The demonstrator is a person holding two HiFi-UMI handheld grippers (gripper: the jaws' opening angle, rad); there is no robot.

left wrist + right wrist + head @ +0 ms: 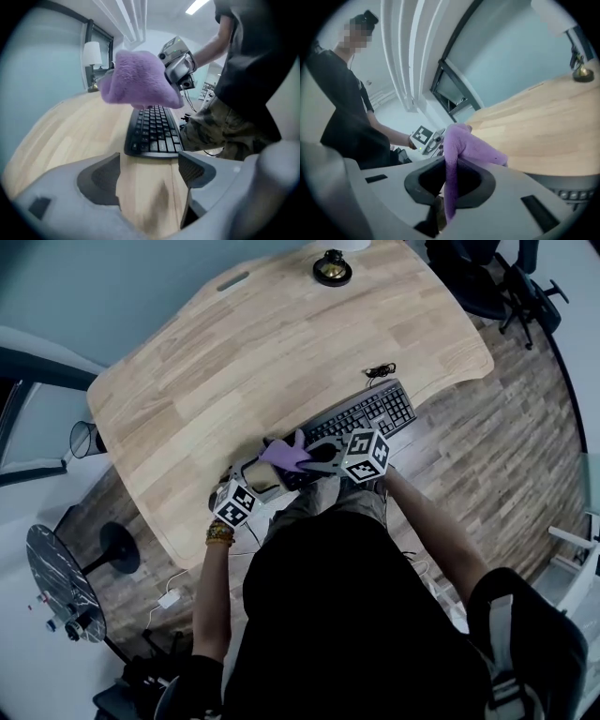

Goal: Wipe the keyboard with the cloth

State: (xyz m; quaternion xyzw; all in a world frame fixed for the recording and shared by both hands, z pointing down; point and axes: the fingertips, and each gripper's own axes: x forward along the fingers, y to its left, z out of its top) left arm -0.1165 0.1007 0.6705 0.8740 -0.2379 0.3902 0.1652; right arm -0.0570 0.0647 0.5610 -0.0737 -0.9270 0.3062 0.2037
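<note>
The left gripper (149, 165) tilts downward, its two jaws standing well apart in the lower middle of its own view. The right gripper (449, 182) points nearly level, and its jaws are closed on a fold of the cloth (465, 146), which bunches above them. In the head view both arms reach forward with bent elbows. The left forearm (211, 606) rises along the lower left and the right forearm (436, 531) comes in from the lower right. The two grippers sit just beside each other at the centre of the frame.
</note>
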